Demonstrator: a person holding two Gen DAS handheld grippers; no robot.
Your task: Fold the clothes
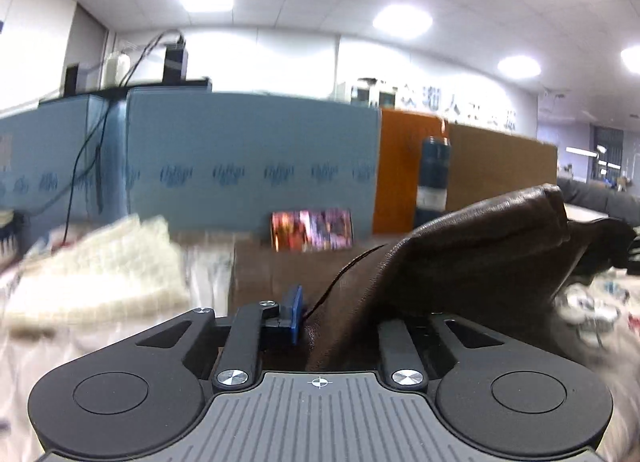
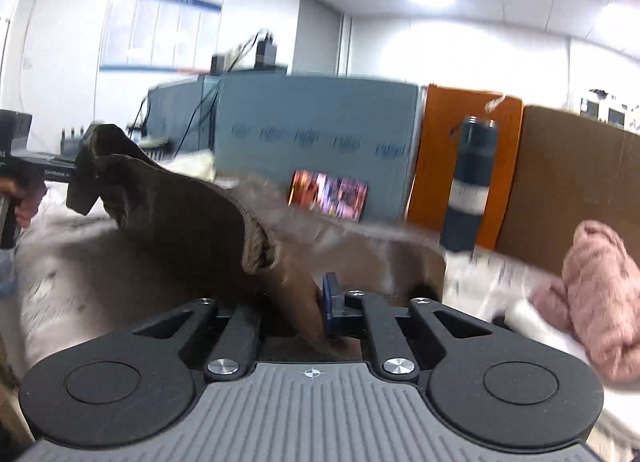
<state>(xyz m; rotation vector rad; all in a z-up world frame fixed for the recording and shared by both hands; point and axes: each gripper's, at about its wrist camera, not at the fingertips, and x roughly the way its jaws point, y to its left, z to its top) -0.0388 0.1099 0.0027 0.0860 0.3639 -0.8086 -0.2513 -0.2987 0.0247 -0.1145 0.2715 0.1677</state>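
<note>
Left wrist view is showing the brown leather garment point(image 1: 472, 246) being held up off the surface, its edge pinched in the left gripper point(image 1: 308, 320), whose blue fingers point(image 1: 295, 312) are clamping it. Right wrist view is showing the right gripper point(image 2: 316, 314) gripping another edge of this garment, which is hanging between both tools. A cream knit point(image 1: 100, 262), a pink knit point(image 2: 596, 298), a dark bottle point(image 2: 472, 185) and a lit phone point(image 2: 330, 193) are lying around it.
</note>
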